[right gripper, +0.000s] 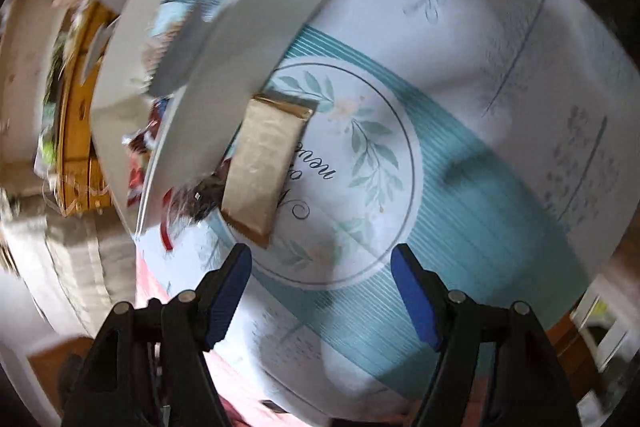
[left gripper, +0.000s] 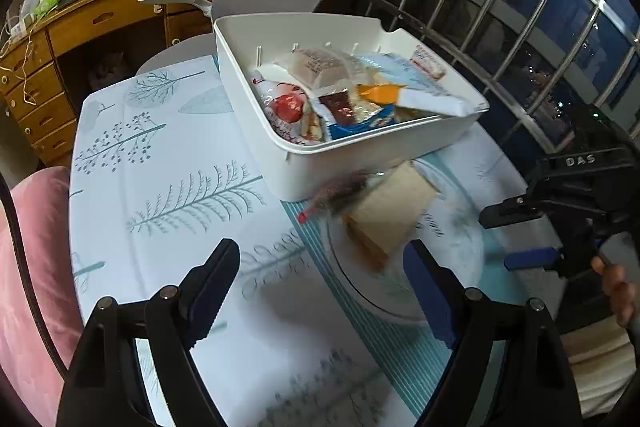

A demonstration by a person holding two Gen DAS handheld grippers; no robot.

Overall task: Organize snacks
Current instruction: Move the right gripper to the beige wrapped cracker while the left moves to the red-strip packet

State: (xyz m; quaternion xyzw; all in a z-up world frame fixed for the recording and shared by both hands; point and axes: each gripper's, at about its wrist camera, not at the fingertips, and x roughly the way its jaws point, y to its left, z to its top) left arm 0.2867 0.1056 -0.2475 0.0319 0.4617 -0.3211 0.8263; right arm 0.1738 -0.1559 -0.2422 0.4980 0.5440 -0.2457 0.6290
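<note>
White bin (left gripper: 360, 163) mostly loaded, tan packet (right gripper: 266, 163) and probably a dark wrapper (right gripper: 200, 197) left on table (left gripper: 168, 187) at bin's 6 o'clock; left gripper (left gripper: 320, 283) and right gripper (right gripper: 320, 279) both released, empty.

We saw left wrist view looking steeply down over table (left gripper: 168, 187) toward white bin (left gripper: 360, 163), desk and window bars behind, at middling range. Right wrist view faced more nearly straight down, closer, rolled and blurred. Both shared bin (right gripper: 224, 75), tan packet (left gripper: 394, 211) (right gripper: 266, 163) and printed circle (right gripper (left gripper: 520, 239) showed at left view's edge).
</note>
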